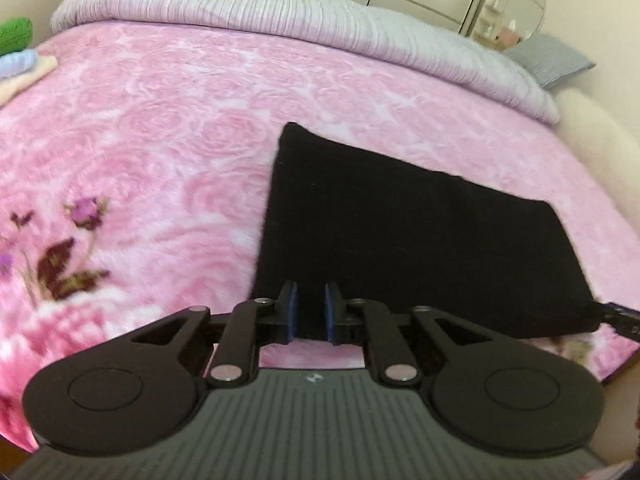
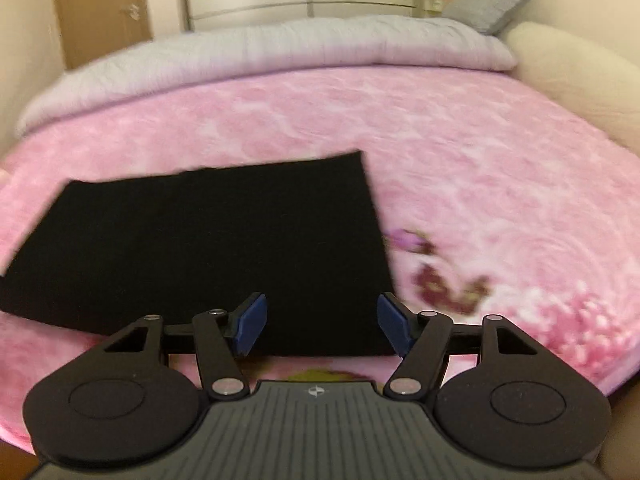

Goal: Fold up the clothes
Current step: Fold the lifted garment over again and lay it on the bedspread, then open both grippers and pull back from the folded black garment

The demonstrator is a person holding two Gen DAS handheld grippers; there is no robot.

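A black garment [image 1: 400, 240], folded into a flat rectangle, lies on the pink floral blanket [image 1: 160, 140]. My left gripper [image 1: 311, 312] is at the garment's near edge close to its left corner, its blue pads nearly together with black cloth pinched between them. In the right wrist view the same garment [image 2: 208, 248] fills the centre left. My right gripper [image 2: 322, 324] stands wide open over the garment's near right corner, with the cloth edge lying between its fingers and neither pad touching it. One tip of the right gripper [image 1: 624, 320] shows at the garment's right corner.
A rolled lilac-grey quilt [image 1: 280, 12] lies along the far side of the bed, with a grey pillow [image 1: 552, 60] beyond it. Folded green, blue and cream items [image 1: 16, 52] are stacked at the far left. A cream headboard [image 2: 572, 76] bounds the right side.
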